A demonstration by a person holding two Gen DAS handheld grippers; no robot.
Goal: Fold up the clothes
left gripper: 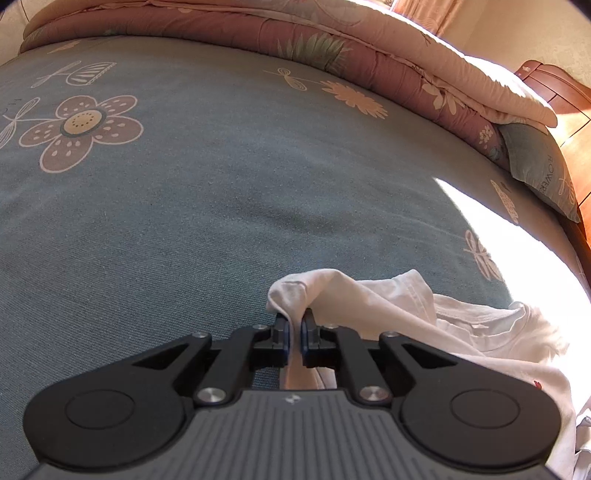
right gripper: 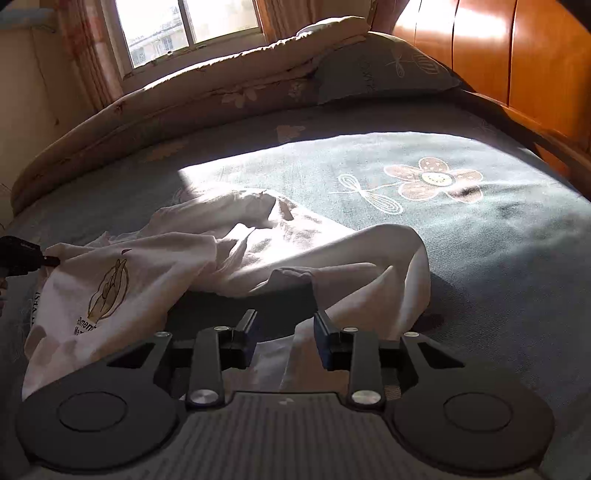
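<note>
A white T-shirt [right gripper: 155,266] with a printed hand graphic lies crumpled on the blue-green flowered bedsheet [right gripper: 461,251]. My left gripper [left gripper: 294,325] is shut on a bunched edge of the T-shirt [left gripper: 373,299], holding it just above the sheet; it also shows at the left edge of the right wrist view [right gripper: 48,260]. My right gripper [right gripper: 284,321] is open, its fingers to either side of a fold of the shirt lying below them. The shirt's far side lies in a bright sun patch.
A rolled pink flowered quilt [left gripper: 332,48] runs along the far side of the bed. A blue-green pillow [right gripper: 384,70] leans at the wooden headboard [right gripper: 517,62]. A window [right gripper: 192,26] with curtains is behind the quilt.
</note>
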